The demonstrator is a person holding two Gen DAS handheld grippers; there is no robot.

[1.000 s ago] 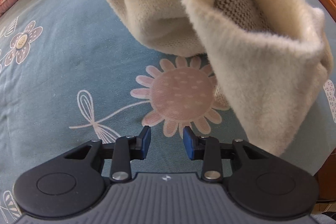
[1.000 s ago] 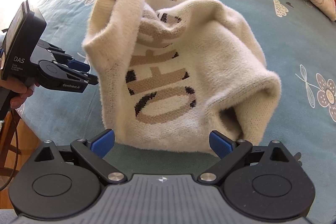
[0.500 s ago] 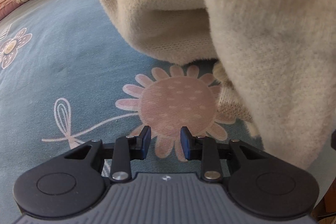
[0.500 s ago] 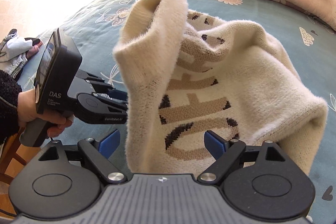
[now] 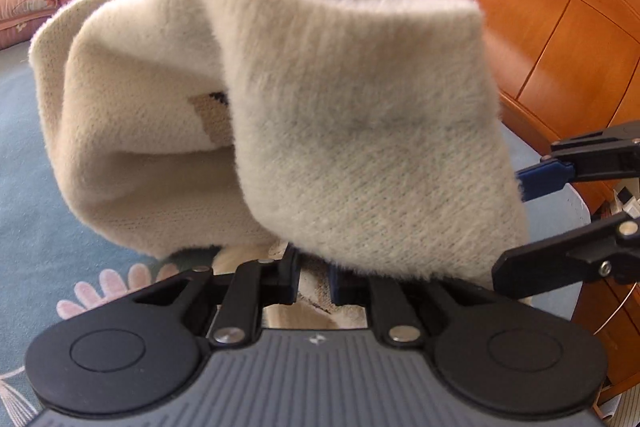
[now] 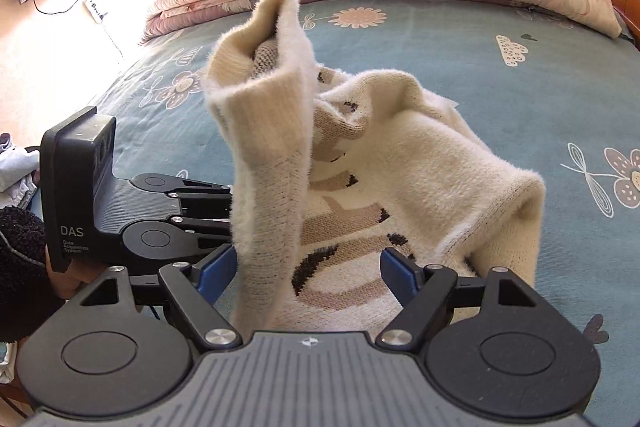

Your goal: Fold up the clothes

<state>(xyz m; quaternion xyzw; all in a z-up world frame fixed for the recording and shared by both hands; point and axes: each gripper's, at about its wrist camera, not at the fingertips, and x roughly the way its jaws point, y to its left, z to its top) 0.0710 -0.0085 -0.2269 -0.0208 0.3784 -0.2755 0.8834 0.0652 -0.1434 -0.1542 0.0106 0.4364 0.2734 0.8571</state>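
Between the left gripper [image 5: 314, 281] pads, just closed, sat a fold of fuzzy cream knitted sweater [image 6: 400, 195] heaped on the flowered blue bedsheet [image 6: 460, 39]; the right gripper [image 6: 308, 273], wide but narrowing, straddled its raised sleeve, ungripped. Next: probably pinch, then spread flat.

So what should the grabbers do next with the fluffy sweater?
Probably shut the right gripper on the hem: its fingers have just been closing with the sweater between them, not pinched yet, while the left gripper has closed on it.
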